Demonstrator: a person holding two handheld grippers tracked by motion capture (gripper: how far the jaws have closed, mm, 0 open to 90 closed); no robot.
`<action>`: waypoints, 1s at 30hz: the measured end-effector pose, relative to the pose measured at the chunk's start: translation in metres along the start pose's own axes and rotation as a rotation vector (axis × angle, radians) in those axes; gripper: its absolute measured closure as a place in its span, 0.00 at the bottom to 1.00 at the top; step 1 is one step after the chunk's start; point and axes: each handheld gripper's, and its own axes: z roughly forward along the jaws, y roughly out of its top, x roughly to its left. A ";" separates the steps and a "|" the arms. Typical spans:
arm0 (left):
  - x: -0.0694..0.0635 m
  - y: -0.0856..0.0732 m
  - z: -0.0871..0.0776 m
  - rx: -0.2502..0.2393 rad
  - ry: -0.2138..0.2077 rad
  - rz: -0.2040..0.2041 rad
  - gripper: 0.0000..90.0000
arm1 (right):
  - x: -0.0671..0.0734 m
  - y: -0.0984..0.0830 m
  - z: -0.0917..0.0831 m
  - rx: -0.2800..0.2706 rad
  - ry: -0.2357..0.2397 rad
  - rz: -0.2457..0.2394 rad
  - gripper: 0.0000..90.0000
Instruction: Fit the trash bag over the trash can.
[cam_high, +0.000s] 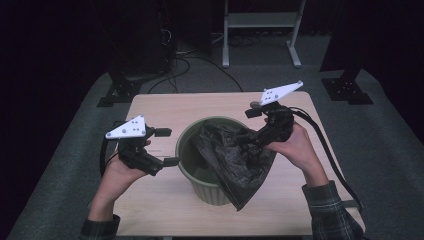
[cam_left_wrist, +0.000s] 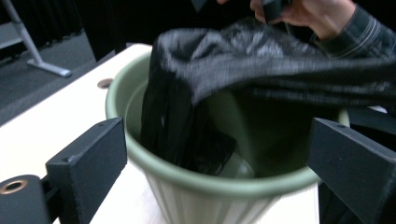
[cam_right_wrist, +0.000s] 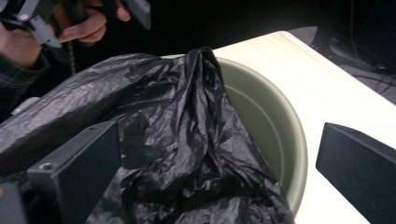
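- Low in the frame of the high view, two plaid sleeves are cut off by the bottom edge.
- Left of centre, the left gripper (cam_high: 167, 146) sits beside the green bin (cam_high: 186, 150), apart from its rim — jaws spread wide and empty, as the left gripper view confirms.
- At centre, the black bag (cam_high: 235, 160) drapes over the bin's right rim, one part hanging inside, its tip falling down the outer wall; the bin's floor is mostly hidden.
- Right of centre, the right gripper (cam_high: 250, 145) is buried in the bag's folds — its own view shows the jaws wide apart, the plastic lying over the left one.
- Beyond the table (cam_high: 160, 107), the upper frame is too dark to read.
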 end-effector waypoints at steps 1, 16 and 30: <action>0.001 0.004 0.002 0.000 -0.003 0.001 0.05 | 0.000 -0.001 -0.001 -0.001 0.003 0.001 0.00; 0.024 0.046 0.039 0.009 -0.043 0.041 0.12 | -0.014 -0.030 -0.027 -0.009 -0.019 0.061 0.00; 0.040 0.046 0.078 0.089 -0.094 0.062 0.41 | -0.026 -0.064 -0.047 -0.005 -0.023 0.140 0.16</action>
